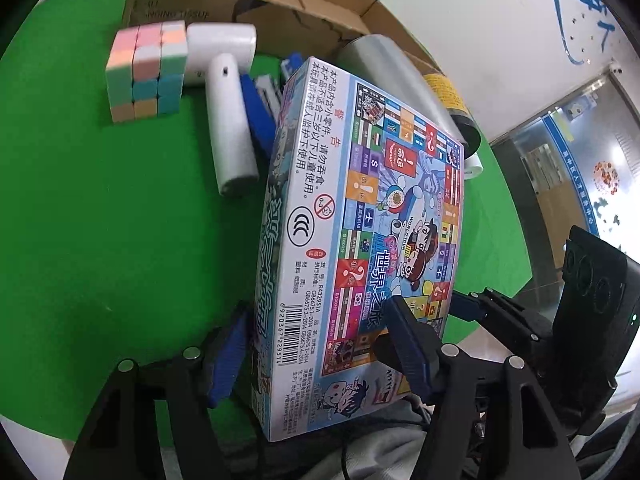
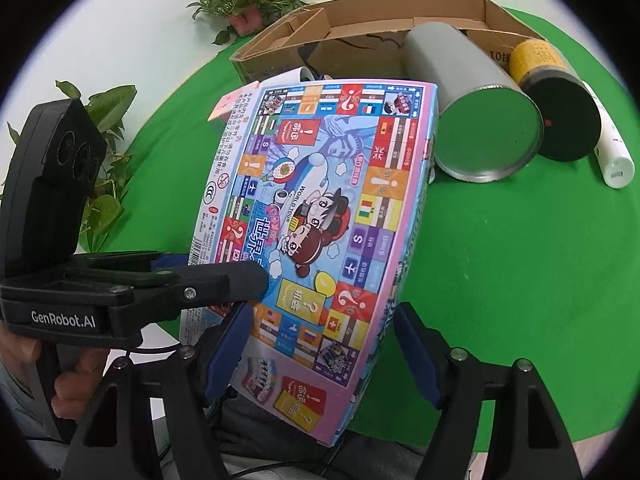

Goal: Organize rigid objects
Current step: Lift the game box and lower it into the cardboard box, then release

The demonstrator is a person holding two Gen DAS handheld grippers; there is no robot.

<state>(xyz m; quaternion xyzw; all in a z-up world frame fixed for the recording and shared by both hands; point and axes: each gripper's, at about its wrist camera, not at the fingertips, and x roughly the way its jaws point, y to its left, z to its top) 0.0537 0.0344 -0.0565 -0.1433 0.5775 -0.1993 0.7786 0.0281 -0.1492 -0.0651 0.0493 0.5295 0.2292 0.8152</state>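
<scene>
The board game box (image 1: 360,216) is held tilted above the green worktop (image 1: 100,208), near its front edge, and is gripped by both grippers at its near end. In the left wrist view, the left gripper (image 1: 316,356) is closed across the box's thickness, one blue finger (image 1: 408,352) pressed on the printed face and the other against the underside. In the right wrist view, the right gripper (image 2: 320,356) straddles the near corner; whether its pads actually press the box cannot be told.

The box is judged to be on its way to the cardboard carton (image 2: 360,20) at the back. Both grips should be kept even so the flat box does not twist or slip, and it should be lifted high enough to pass over what lies between: the grey cylinder (image 2: 472,108), the black-and-yellow can (image 2: 556,100), the white tube (image 2: 612,152), the white handheld device (image 1: 228,120) and the pastel puzzle cube (image 1: 148,72). Release is best delayed until the box rests inside the carton.
</scene>
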